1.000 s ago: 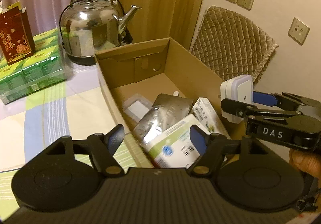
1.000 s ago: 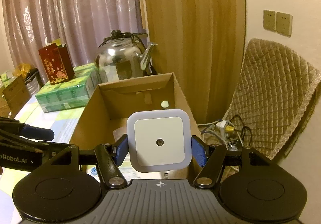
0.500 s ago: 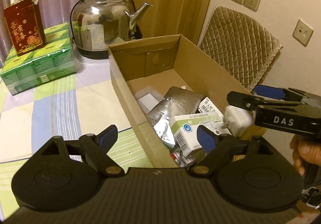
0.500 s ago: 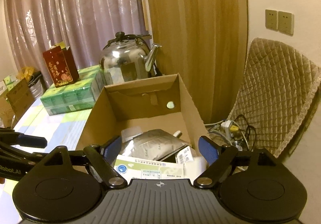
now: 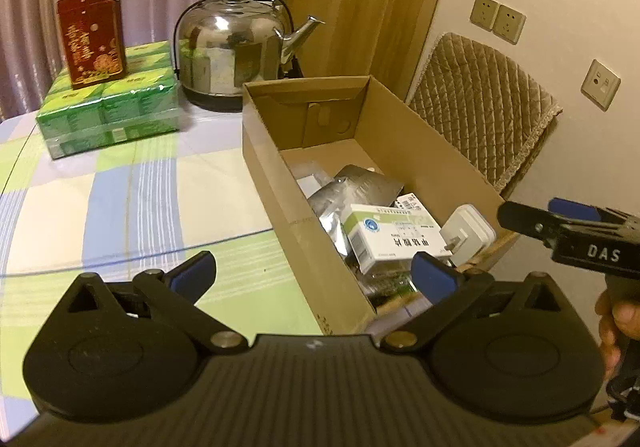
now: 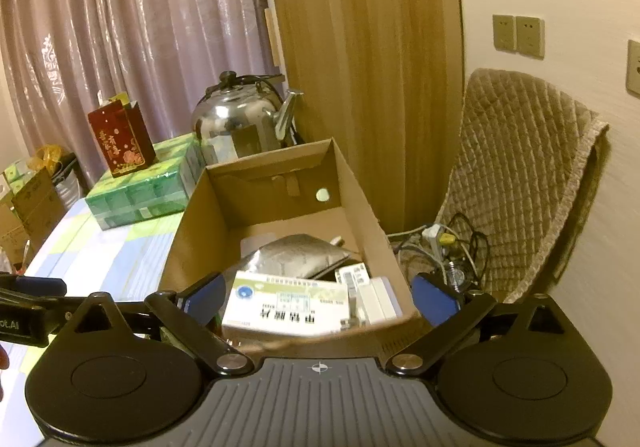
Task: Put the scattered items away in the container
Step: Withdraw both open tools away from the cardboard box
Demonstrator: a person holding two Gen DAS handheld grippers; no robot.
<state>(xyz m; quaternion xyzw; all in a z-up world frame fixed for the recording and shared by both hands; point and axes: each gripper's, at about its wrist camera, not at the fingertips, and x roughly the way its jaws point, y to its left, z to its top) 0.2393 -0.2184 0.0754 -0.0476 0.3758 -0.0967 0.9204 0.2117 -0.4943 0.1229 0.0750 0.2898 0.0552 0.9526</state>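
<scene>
An open cardboard box stands at the table's right edge; it also shows in the right wrist view. Inside lie a white plug-in night light, a white and green medicine box, silver foil pouches and other small packets. The night light leans against the box's near right wall. My left gripper is open and empty over the box's near left wall. My right gripper is open and empty at the box's near end; it shows from the side in the left wrist view.
A steel kettle stands behind the box. A green pack of tissues with a red carton on top sits at the table's far left. A quilted chair back and cables are right of the box.
My right gripper opened and let go of the night light, which dropped into the box's near right corner. Both grippers pulled back from the box.
</scene>
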